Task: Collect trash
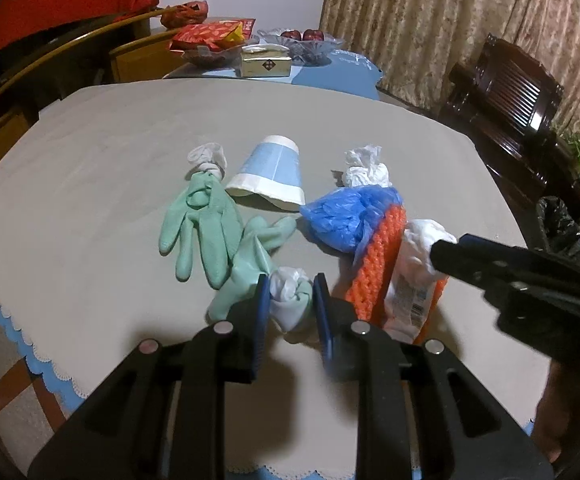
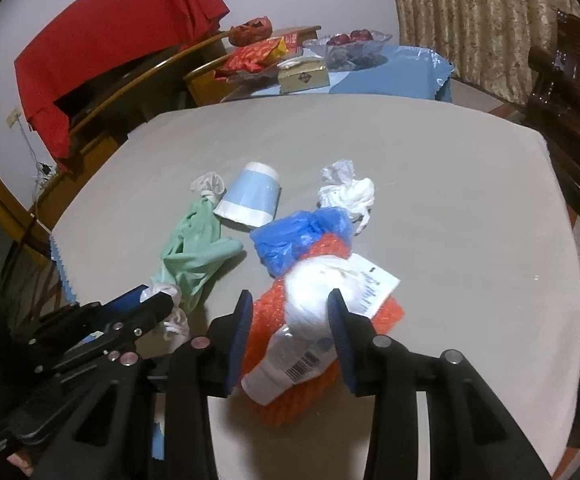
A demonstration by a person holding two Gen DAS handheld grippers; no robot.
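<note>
Your left tongs are nearly closed around a small white wad that sits between the blue pads, at the near end of a green glove; the pads look to be pressing on it, though the right pad's contact is hard to make out. Your right tongs stand partly closed with a white bundle squeezed between the pads, and under it a printed wrapper and an orange net that spreads out to both sides of the fingers. Just ahead of the right tongs a blue bag lies against the net, and beyond that a knotted white bag. Ahead of the left tongs a second green glove lies flat with a white knot at its far end, and a blue and white paper cup lies on its side just right of it. All of this trash sits on the grey desk. Far beyond both tongs a second table carries a box, red packets and a glass bowl.
</note>
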